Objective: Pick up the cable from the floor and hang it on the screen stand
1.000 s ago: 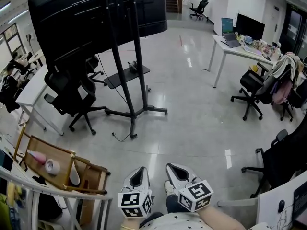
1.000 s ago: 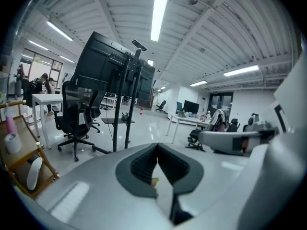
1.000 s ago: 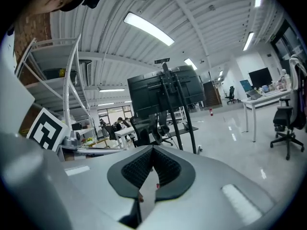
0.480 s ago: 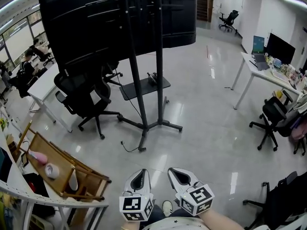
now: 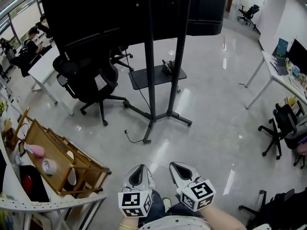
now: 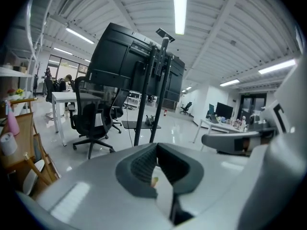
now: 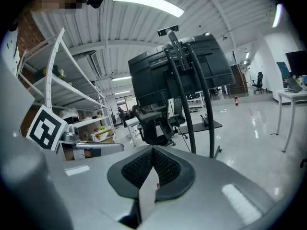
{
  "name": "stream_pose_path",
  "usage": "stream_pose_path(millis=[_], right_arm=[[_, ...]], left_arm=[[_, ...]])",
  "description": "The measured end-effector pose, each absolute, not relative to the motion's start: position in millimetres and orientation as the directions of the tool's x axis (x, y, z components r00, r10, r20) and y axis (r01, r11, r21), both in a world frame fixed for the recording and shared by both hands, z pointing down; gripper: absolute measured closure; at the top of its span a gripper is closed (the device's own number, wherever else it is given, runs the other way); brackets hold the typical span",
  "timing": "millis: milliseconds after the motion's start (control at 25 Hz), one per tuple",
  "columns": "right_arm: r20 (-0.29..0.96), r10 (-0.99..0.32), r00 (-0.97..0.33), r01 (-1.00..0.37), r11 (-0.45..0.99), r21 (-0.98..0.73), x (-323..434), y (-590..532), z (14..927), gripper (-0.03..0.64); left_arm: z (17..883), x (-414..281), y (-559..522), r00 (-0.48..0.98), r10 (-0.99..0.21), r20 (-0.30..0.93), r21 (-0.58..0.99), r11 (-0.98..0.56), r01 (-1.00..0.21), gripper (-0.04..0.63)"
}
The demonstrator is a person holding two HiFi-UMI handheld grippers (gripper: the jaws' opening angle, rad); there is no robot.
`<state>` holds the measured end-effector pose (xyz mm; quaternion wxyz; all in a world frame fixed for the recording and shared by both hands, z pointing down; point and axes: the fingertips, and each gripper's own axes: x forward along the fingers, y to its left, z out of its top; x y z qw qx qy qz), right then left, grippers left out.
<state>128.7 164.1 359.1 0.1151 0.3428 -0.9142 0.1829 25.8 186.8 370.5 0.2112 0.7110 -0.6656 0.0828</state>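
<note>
Black screen stand point(image 5: 150, 71), black cable point(image 5: 130, 138), pale grey floor point(image 5: 211, 123), black office chair point(image 5: 96, 83), tan wooden rack point(image 5: 48, 147)

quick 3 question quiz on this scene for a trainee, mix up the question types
1. True or false: the cable lies on the floor beside the stand's base.
2. The left gripper is: A) open, B) shut and empty, C) shut on the cable.
3. In the head view, what black seat stands to the left of the stand?

Key: 1 true. 2 B. 3 a chair.
</note>
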Motion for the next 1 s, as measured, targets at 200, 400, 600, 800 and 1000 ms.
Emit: stream_pose_path(millis=[200,400,600,800,1000], right_arm=[[0.38,-0.566,-0.732,-0.67,0.7,-0.247,77,90,378,0.618],[0.435,-0.546,-0.716,-0.676,0.697,-0.237,20,15,401,0.618],[0.492,-0.539,-0.684,-0.7,0.675,-0.234,-22,-35,445,0.618],[0.551,-0.521,-0.652,-0.724,0.644,-0.248,-45,-84,504,0.618],[0.56,-0.535,-0.633,-0.731,0.651,-0.205,-65,-143,582,0.618]], left_arm=[[394,-24,115,0.091,-0.899,0.429,0.21,0.001,-0.978,0.588],[406,-75,40,0.107,-0.891,0.441,0.214,-0.012,-0.977,0.588],[444,-110,-15,0.134,-0.869,0.477,0.206,-0.038,-0.978,0.588],[500,-131,-51,0.13,-0.845,0.519,0.226,-0.011,-0.974,0.588],[570,-151,-80,0.123,-0.838,0.531,0.268,0.028,-0.963,0.588]])
